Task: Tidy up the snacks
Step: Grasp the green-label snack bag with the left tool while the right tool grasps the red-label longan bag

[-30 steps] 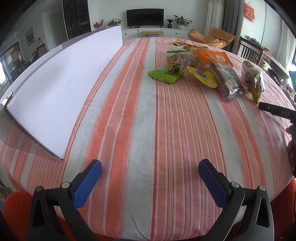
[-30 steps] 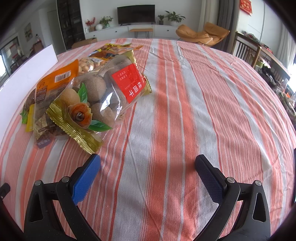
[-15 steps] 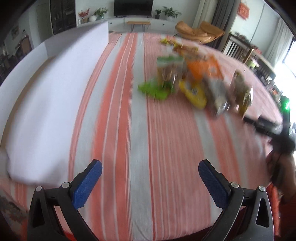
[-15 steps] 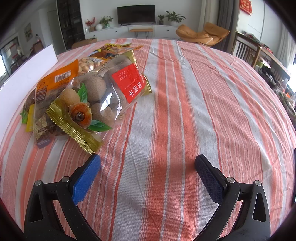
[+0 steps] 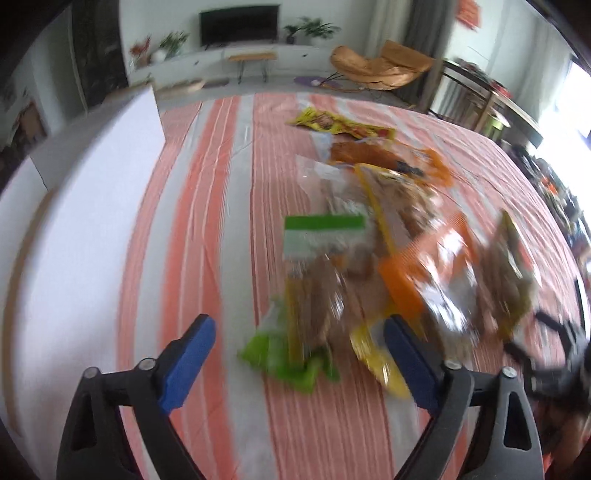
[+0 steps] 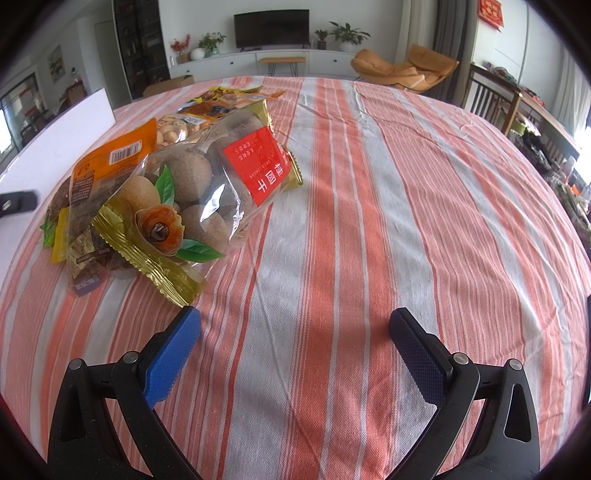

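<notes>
Setting: a home, in an open living and dining room. Beyond the fingers, at the far wall, a dark flat television (image 6: 271, 27) stands on a long white low cabinet (image 6: 258, 62) with potted plants (image 6: 347, 35) and a vase of red flowers (image 6: 181, 46). To the right of these, an orange lounge chair (image 6: 402, 72) sits by grey curtains (image 6: 448, 29). Directly ahead of the fingers, a table under a striped orange-and-white cloth (image 6: 369, 192) carries packets of snacks (image 6: 195, 184). A wooden dining chair (image 6: 487, 99) stands off the right finger's side.

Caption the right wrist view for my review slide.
Right gripper, fingers open and empty, above the striped tablecloth, beside a dried longan bag topping the snack pile.
</notes>
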Tool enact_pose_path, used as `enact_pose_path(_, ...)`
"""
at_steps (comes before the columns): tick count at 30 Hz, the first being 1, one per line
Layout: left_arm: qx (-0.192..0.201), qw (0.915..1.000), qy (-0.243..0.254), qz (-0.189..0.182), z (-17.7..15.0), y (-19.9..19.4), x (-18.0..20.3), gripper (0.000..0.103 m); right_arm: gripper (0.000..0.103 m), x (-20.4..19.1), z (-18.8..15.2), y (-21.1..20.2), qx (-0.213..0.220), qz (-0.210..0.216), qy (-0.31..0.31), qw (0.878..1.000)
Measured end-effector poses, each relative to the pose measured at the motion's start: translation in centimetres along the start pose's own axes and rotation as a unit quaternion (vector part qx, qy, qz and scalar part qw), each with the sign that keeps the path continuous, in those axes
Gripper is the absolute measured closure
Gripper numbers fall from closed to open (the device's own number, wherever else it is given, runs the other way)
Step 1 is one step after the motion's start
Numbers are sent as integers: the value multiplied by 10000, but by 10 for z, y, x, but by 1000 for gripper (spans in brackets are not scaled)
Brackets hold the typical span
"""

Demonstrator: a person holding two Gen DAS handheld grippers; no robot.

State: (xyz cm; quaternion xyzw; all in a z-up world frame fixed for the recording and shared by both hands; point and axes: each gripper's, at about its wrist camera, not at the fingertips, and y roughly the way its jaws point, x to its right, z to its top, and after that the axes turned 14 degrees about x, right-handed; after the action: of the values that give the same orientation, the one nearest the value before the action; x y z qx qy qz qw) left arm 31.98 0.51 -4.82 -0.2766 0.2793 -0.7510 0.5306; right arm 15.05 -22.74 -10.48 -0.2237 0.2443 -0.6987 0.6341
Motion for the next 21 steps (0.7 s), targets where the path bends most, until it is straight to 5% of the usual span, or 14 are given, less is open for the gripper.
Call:
enact_pose_path(2,-193,9995,-225,-97,3,20,-4,24,0,0,1,0,-1,0,0,10000)
enact_pose_path(3,-287,9987,-356,-224,3,28,-6,40,0,0,1,0,-1,0,0,10000)
enact_pose_path(4,-361,9973,-490,-416,2,34,-8,72,0,0,1,0,-1,0,0,10000)
enact_pose_path(11,-36,9965,-711,-427,-30,-21,-21,73,0,0,1,0,0,1,1,10000)
enact_pose_path(17,-647,9913,-894,-711,-105,-67,-29,73,0,0,1,0,0,4,3,10000)
enact_pose_path(21,-312,9958,-735,-448,-120,-88,-31,63,0,0,1,0,1,12,10,10000)
